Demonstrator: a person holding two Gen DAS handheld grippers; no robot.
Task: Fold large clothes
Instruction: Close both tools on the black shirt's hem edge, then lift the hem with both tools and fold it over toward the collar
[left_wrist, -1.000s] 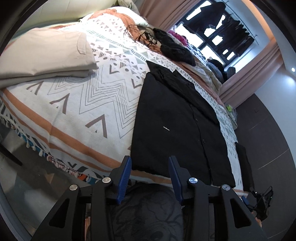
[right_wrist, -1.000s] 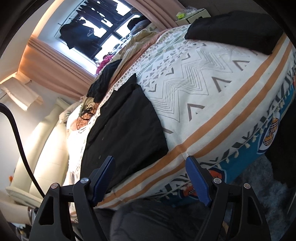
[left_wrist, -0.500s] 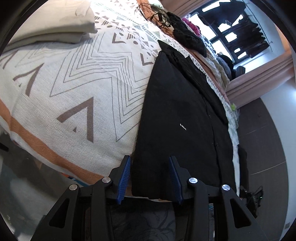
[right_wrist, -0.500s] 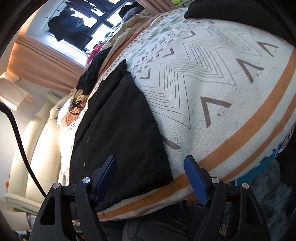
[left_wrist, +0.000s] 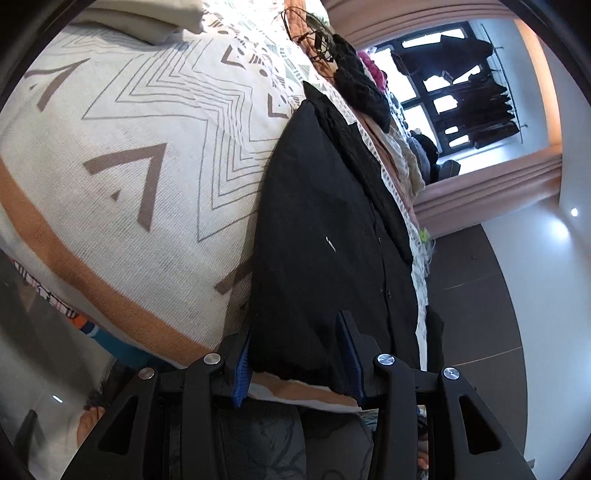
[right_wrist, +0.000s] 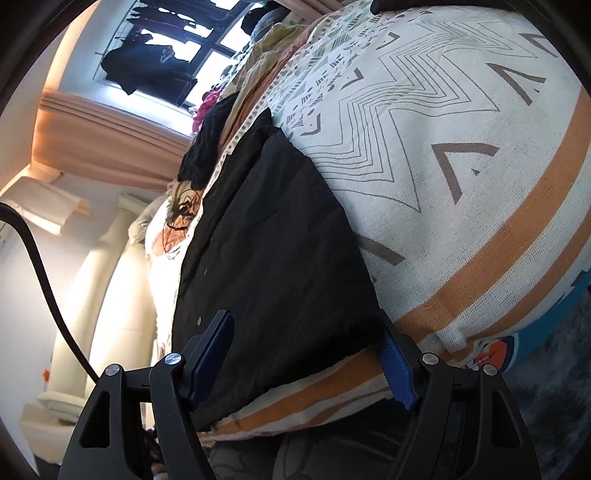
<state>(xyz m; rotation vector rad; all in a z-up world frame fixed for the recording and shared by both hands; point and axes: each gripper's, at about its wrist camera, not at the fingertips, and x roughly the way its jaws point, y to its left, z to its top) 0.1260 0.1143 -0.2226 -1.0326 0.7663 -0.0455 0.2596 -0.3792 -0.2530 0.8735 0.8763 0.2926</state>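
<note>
No readable writing anywhere: the black shirt (left_wrist: 325, 229) carries only a tiny white mark, too small to read, and lies flat on the patterned blanket (left_wrist: 140, 155) w/ its near hem at the bed edge. Left gripper (left_wrist: 295, 360) sits spread w/ its 2 blue pads (left_wrist: 242, 373) either side of the hem's left corner, not pinching; right gripper (right_wrist: 303, 354) gapes wider across the right corner. Shirt's far end is partly lost under a dark clothes pile (left_wrist: 360, 92), hem folds blurred, beige stack (left_wrist: 147, 18) cut off.
</note>
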